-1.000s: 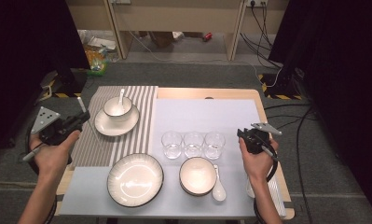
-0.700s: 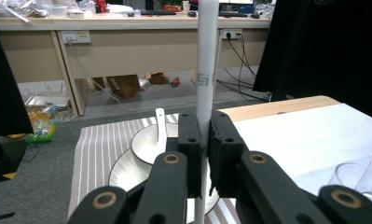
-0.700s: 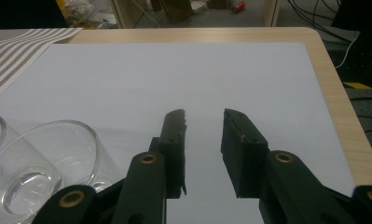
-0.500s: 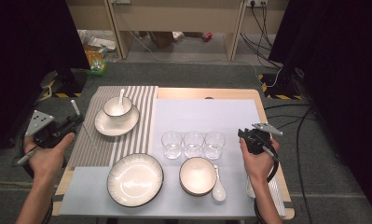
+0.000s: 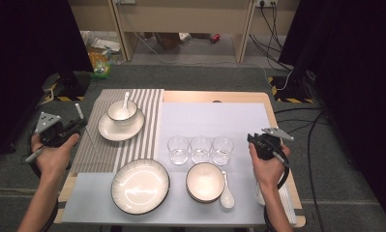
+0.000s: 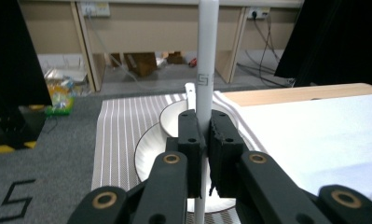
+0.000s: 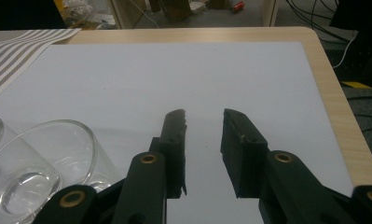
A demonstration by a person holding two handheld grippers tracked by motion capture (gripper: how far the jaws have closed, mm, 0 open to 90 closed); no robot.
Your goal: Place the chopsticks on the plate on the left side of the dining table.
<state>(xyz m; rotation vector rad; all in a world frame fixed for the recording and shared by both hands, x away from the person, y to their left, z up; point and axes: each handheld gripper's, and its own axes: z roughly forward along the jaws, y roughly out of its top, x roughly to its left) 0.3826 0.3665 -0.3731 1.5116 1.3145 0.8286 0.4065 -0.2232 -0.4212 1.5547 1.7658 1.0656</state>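
Note:
My left gripper (image 5: 81, 126) (image 6: 206, 135) hovers over the table's left edge, shut on a white chopstick (image 5: 89, 137) (image 6: 207, 56) that stands nearly upright between its pads. Just right of it on the striped placemat (image 5: 144, 104) a small bowl with a spoon (image 5: 122, 110) sits on a saucer (image 5: 114, 131) (image 6: 148, 149). My right gripper (image 5: 252, 140) (image 7: 204, 121) hangs over the white mat (image 5: 215, 118) (image 7: 174, 74) at the right, open, with nothing between its fingers. A row of three glasses (image 5: 200, 149) (image 7: 58, 154) stands left of it.
Near the front edge lie a large ribbed plate (image 5: 140, 185), a white bowl (image 5: 205, 181) and a ceramic spoon (image 5: 226, 194) beside it. A white ribbed object (image 5: 283, 205) lies at the table's right front edge under my forearm. Cables run across the floor behind.
My left hand has shifted a little to the left and lower, away from the saucer, with the chopstick still clamped. The right hand has stayed put.

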